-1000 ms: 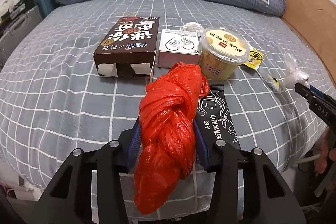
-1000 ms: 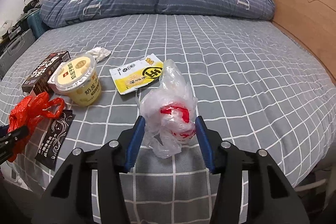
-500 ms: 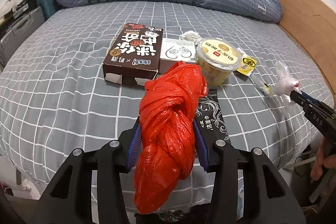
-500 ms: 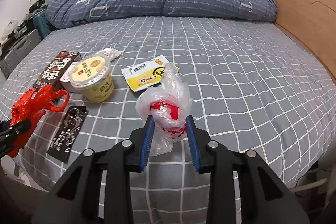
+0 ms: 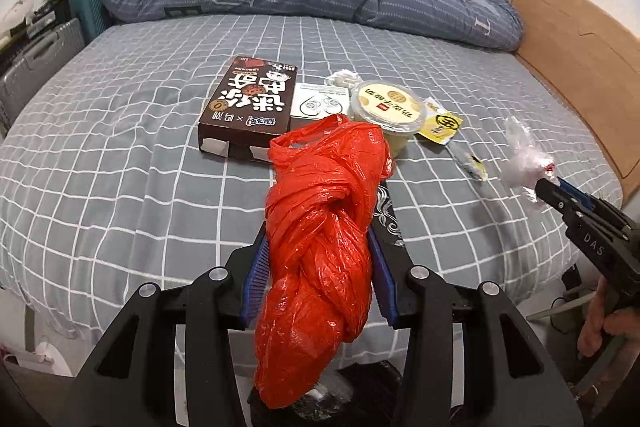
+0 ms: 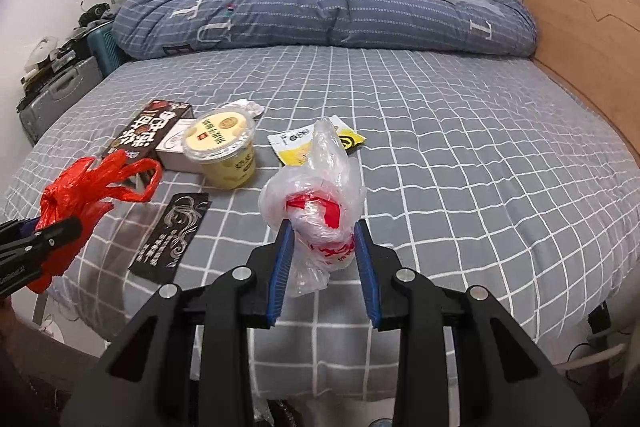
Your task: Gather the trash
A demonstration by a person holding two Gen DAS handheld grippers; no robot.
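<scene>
Grey checked bed [image 5: 120, 155] fills our left view: the left gripper [image 5: 318, 247] clamps a red bag [image 5: 320, 247] over the near edge. Right view: the right gripper [image 6: 322, 247] (jaws just narrowed) pinches a clear bag [image 6: 320, 203] there too.

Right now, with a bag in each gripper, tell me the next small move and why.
Probably lift both bags clear of the bed and carry them toward wherever trash goes; no bin shows. The left gripper is shut on the red bag, and the right gripper, just closed, pinches the clear bag. The cup, box and wrappers remain for later.
</scene>
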